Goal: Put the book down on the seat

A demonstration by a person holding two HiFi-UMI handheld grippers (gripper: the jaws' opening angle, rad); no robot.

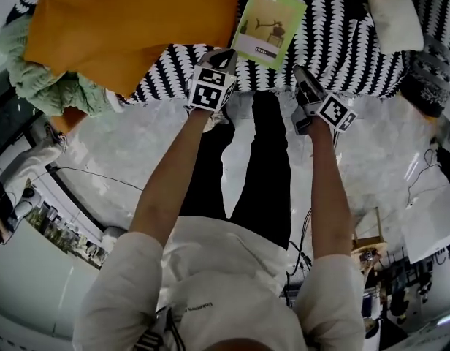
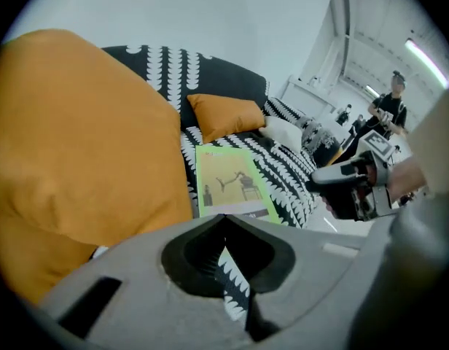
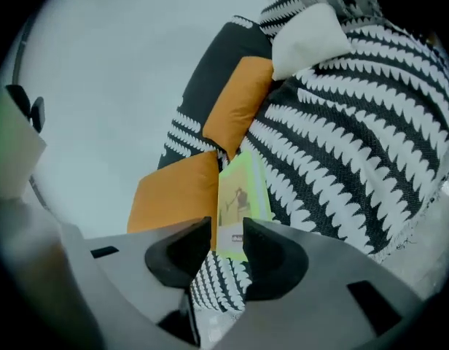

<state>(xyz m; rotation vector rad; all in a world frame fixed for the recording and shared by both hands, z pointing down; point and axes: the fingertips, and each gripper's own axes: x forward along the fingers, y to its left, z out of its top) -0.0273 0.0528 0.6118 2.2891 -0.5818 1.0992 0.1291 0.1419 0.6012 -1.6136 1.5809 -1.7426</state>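
Head view looks steeply down onto the patterned sofa seat (image 1: 334,46). Both gripper views sit low by its front edge, facing across it, and all three share the green book (image 1: 269,25), close in.

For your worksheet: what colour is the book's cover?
Light green; the book shows best in the head view.

A large orange fabric cushion (image 1: 115,28) is noted, with a pale green crumpled throw (image 1: 42,79) just beside it. A white soft pillow (image 1: 397,17) is seen well apart. A glossy marbled floor (image 1: 123,159) is recorded nearby
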